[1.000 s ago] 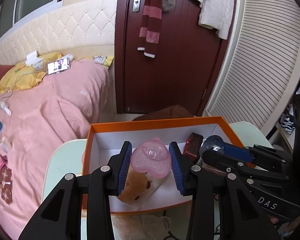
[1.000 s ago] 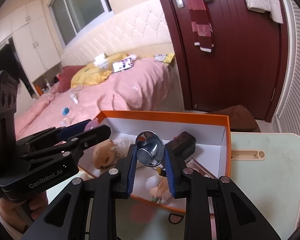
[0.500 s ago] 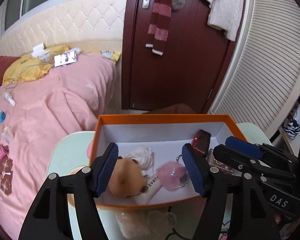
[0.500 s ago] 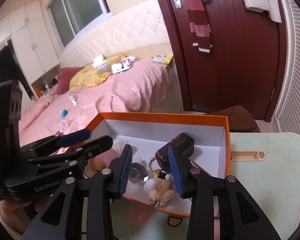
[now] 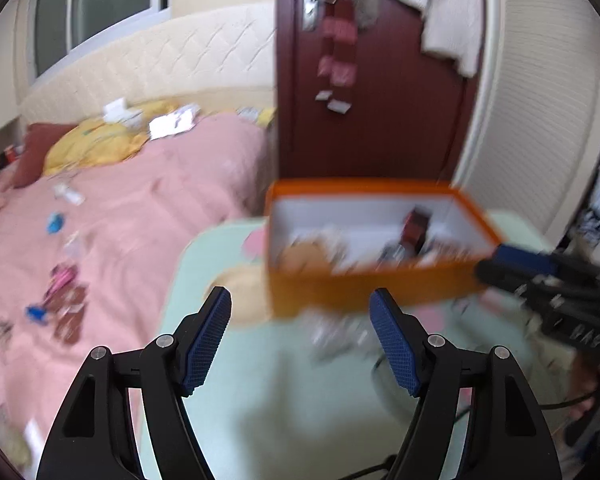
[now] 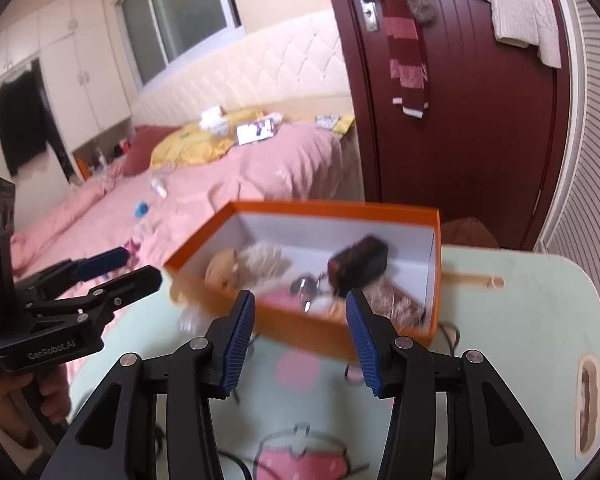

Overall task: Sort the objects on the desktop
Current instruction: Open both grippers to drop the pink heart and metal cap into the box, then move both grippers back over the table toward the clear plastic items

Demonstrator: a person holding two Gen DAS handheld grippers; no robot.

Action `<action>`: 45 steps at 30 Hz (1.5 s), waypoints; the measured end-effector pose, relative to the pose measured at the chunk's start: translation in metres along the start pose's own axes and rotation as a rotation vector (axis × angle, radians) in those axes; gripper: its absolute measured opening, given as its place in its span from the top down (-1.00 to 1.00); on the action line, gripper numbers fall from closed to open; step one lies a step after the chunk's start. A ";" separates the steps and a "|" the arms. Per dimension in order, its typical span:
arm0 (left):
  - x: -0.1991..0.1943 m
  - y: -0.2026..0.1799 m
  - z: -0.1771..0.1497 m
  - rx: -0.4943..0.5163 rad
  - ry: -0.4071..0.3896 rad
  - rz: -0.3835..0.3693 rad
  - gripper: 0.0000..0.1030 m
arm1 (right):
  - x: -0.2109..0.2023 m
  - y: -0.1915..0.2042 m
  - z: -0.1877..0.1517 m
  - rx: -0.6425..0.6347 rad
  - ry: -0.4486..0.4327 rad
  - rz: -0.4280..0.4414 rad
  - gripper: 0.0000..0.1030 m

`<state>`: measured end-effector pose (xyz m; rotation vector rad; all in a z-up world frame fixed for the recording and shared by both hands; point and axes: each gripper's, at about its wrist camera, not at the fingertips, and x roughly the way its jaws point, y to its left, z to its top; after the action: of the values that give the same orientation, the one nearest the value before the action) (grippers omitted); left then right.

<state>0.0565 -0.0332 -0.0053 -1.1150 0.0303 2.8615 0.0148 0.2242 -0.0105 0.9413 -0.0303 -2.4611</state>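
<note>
Both jaws have just been opening, nothing between them: left gripper [image 5: 300, 336] wide, right gripper [image 6: 300, 330] narrower; orange box [image 6: 312, 328] at 12 o'clock; next calls for another desktop item.

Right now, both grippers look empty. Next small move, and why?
Probably bring the left gripper down to the small items on the table just in front of the orange box. Both jaws have just been opening with nothing between them, and the right gripper is empty too.

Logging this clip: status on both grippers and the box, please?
Left gripper and right gripper open, jaws just widened, nothing between them. Orange box holds toys and trinkets. Nothing blocking.
</note>
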 end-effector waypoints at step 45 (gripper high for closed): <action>0.025 0.026 -0.035 -0.187 0.144 -0.030 -0.80 | 0.048 0.014 -0.058 -0.043 0.257 -0.223 -1.00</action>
<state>0.0595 -0.0591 -0.0482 -1.3401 -0.2486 2.7991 0.0272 0.1987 -0.0814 1.2957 0.2253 -2.5059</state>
